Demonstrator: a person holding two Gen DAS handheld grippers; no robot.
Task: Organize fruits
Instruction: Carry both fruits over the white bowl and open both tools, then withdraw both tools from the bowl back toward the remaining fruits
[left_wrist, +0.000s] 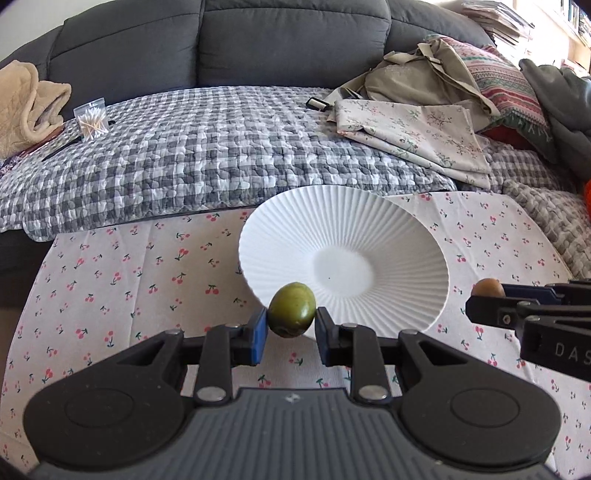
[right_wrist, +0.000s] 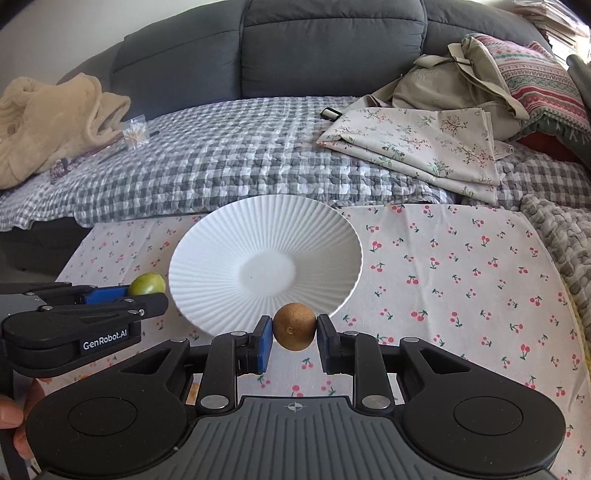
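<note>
Left wrist view: the left claw (left_wrist: 291, 317) pinches a green fruit (left_wrist: 291, 309) between its two blue-padded fingers, holding it above the near left rim of a white ribbed plate (left_wrist: 388, 221). The plate sits on a tabletop (left_wrist: 129, 273) covered with a white cherry-print cloth. At the right edge, the right claw (left_wrist: 484, 295) reaches in sideways with a brown kiwi (left_wrist: 487, 287) showing at its tip, just beside the plate's right rim. Behind the tabletop is a grey sofa (left_wrist: 221, 44) under a grey checked quilt (left_wrist: 207, 155), with a beige blanket (left_wrist: 26, 103) and a bag of cotton swabs (left_wrist: 91, 119) at the left and folded floral fabric (left_wrist: 417, 136) at the right. Right wrist view: the right claw (right_wrist: 294, 328) pinches the kiwi (right_wrist: 294, 326) between its fingers, held above the near rim of the plate (right_wrist: 266, 225). At the left, the left claw (right_wrist: 146, 293) comes in sideways, gripping the green fruit (right_wrist: 147, 283) just beside the plate's left rim. The centre of the plate is bare. A fingertip (right_wrist: 11, 413) shows at the lower left edge.
</note>
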